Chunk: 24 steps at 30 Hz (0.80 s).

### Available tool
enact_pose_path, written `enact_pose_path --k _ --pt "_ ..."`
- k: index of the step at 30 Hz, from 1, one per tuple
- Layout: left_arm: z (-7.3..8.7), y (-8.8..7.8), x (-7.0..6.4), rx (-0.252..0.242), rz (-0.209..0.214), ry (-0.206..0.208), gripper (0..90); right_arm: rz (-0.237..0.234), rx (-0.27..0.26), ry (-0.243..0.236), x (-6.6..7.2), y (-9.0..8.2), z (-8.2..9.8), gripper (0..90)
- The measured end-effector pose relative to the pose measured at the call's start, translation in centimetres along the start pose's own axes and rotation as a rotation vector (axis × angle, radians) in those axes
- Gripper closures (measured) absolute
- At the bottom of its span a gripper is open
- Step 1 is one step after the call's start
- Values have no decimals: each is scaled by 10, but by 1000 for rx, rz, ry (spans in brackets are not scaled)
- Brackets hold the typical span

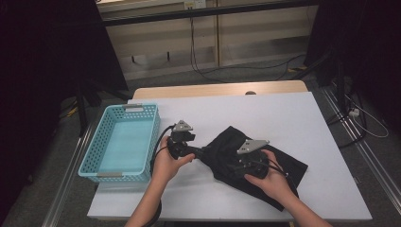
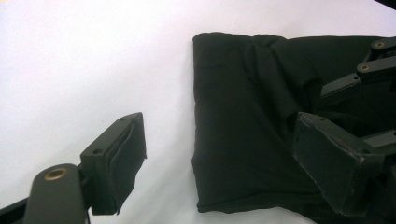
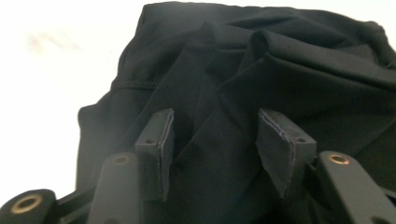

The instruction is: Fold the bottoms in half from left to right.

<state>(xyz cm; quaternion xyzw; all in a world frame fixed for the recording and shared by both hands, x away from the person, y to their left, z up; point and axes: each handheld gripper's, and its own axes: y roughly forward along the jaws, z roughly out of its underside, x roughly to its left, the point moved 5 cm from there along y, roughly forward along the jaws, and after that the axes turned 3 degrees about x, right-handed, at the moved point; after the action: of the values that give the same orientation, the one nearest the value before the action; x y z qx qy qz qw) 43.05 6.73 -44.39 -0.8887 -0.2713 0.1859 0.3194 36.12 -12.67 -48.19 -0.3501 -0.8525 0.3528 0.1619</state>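
Black cloth (image 1: 246, 158) lies crumpled on the white worktop (image 1: 283, 118), well to the right of the turquoise basket (image 1: 124, 139) that stands at the worktop's left edge. Relative to the cloth, the left gripper (image 1: 201, 152) comes in at its left end, held in the person's left hand (image 1: 168, 163). In the left gripper view its jaws stand wide: one pad rests over the bare worktop just left of the cloth (image 2: 252, 121), the other sits over the fabric, and the cloth's folded edge lies between them without either pad pressing on it. The right gripper (image 1: 234, 165) sits on top of the cloth's middle, held in the right hand (image 1: 272, 179), which rests on the cloth's nearer right part. In the right gripper view its jaws are half open, with a raised fold of the cloth (image 3: 261, 79) between the pads; I cannot tell whether the pads actually press on it. The right gripper's linkage shows at the far right of the left gripper view, over the fabric.
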Motion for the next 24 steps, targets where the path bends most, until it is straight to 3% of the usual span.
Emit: enact_pose_path --k 1,2,4,5,6,9,14,15,17,22,24 --pt "0 0 1 -1 -4 2 178 12 -5 21 -4 -1 1 632" --pt "0 0 1 -1 -6 2 178 12 -5 21 -4 -1 1 632" --pt "1 0 1 1 -3 0 178 23 -9 53 -12 -4 3 764" --pt "0 0 1 -2 -4 -1 178 23 -9 53 -12 -4 3 764" --pt "0 -1 1 -4 -2 -1 178 5 -21 65 -17 -8 5 861" --pt "-1 -1 1 -7 -2 0 178 -1 -49 81 -22 -16 5 877" --pt "-3 -2 1 -11 0 3 179 -18 -84 124 -30 -30 8 869" --pt "-3 -2 1 -13 1 1 179 -7 -95 153 -33 -36 12 843" --pt "-4 -2 1 -16 -1 0 179 3 -93 153 -35 -38 14 829" --pt "-4 -2 1 -12 -2 3 179 93 -83 191 -48 -52 29 629" --pt "-3 -1 1 -7 -4 3 179 71 -110 196 -48 -57 28 559"
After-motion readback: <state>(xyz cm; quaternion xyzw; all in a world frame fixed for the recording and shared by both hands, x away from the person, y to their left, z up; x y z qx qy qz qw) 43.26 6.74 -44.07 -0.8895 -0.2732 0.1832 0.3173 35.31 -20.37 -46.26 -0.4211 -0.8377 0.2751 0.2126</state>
